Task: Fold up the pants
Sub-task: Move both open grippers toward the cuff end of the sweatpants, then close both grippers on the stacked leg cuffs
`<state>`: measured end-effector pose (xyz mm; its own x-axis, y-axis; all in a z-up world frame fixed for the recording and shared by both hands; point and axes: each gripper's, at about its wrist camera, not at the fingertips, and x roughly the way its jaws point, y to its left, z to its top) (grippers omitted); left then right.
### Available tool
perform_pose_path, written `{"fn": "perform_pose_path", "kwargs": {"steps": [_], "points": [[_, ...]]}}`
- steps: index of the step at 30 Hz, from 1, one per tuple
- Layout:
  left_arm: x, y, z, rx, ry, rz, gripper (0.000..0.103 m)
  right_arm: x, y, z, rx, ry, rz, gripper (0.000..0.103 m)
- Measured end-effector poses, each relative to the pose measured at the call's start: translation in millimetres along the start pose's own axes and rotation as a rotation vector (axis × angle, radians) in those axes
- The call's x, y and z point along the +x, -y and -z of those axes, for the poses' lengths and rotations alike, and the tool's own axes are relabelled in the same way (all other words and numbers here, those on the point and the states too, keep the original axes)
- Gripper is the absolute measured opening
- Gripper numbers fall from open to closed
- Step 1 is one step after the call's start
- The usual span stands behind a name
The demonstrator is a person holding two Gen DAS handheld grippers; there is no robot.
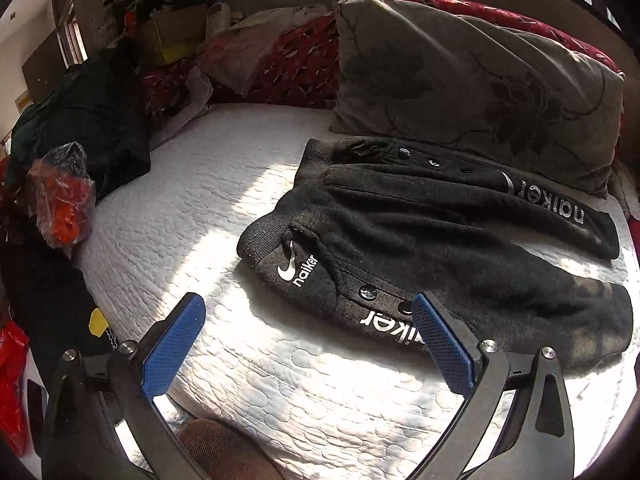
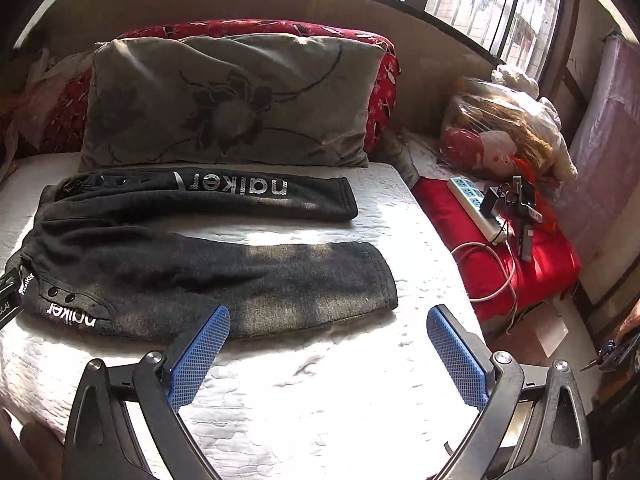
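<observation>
While both grippers hang above the near part of the bed, the black sweatpants [image 1: 420, 232] lie spread flat on the white quilted mattress cover [image 1: 192, 216], unfolded, with the two legs apart in a narrow V. From the left wrist camera, the waistband sits at the left end of the garment and the legs run off to the right; white "naiker" lettering and a swoosh logo mark the near hip, and more lettering runs down each leg beside a row of dark snap buttons. The left gripper [image 1: 308, 312] has its jaws spread wide and holds nothing; its right blue pad [image 1: 440, 344] overlaps the near leg in the picture, though whether it touches the cloth cannot be told.

From the right wrist camera, the sweatpants [image 2: 208, 272] stretch from the left toward the middle of the bed, the cuffs pointing right. The right gripper [image 2: 328, 322] also stands wide open and empty, just near of the near leg's cuff, over bare mattress cover.

A grey flowered pillow [image 2: 232, 104] lies along the far side, touching the far leg. To the right of the bed, a white power strip [image 2: 476, 208] rests on a red cushion [image 2: 532, 280]. At the left edge sits an orange item in a clear plastic bag [image 1: 64, 196].
</observation>
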<state>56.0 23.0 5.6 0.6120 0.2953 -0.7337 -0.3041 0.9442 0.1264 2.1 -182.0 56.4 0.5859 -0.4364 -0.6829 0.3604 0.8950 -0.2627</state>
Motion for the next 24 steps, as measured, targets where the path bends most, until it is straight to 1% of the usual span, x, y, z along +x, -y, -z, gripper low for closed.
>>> {"fn": "perform_pose_path", "kwargs": {"steps": [2,3,5,7,9,11,13,15,17,18,20,23,24], "points": [[2,0,-1,0.001,-0.004,0.026,0.103,-3,-9,2,-0.047,0.019,-0.033,0.1],[3,1,-2,0.004,-0.006,0.04,0.103,-3,-13,2,-0.065,0.023,-0.068,0.1],[7,2,-4,0.019,-0.019,0.066,0.103,-2,-16,0,-0.078,0.014,-0.108,0.1],[13,4,-7,0.062,-0.048,0.1,0.103,2,-18,-4,-0.101,-0.009,-0.16,0.1],[22,6,-14,0.108,-0.071,0.108,0.103,7,-15,-12,-0.121,-0.016,-0.168,0.1],[33,7,-25,0.16,-0.11,0.129,0.103,14,-7,-23,-0.134,-0.014,-0.153,0.1],[42,8,-41,0.219,-0.129,0.188,0.103,29,7,-40,-0.136,-0.026,-0.161,0.1],[54,8,-62,0.271,-0.177,0.24,0.103,51,22,-60,-0.128,-0.056,-0.163,0.1],[71,5,-87,0.292,-0.24,0.279,0.103,79,38,-82,-0.111,-0.102,-0.166,0.1],[82,2,-102,0.29,-0.269,0.286,0.103,96,47,-94,-0.099,-0.132,-0.173,0.099],[102,-4,-128,0.283,-0.314,0.3,0.103,129,65,-114,-0.053,-0.184,-0.158,0.098],[135,-12,-165,0.282,-0.365,0.296,0.103,180,87,-141,0.023,-0.262,-0.167,0.097],[148,-14,-175,0.277,-0.394,0.297,0.103,198,91,-148,0.042,-0.292,-0.183,0.097]]}}
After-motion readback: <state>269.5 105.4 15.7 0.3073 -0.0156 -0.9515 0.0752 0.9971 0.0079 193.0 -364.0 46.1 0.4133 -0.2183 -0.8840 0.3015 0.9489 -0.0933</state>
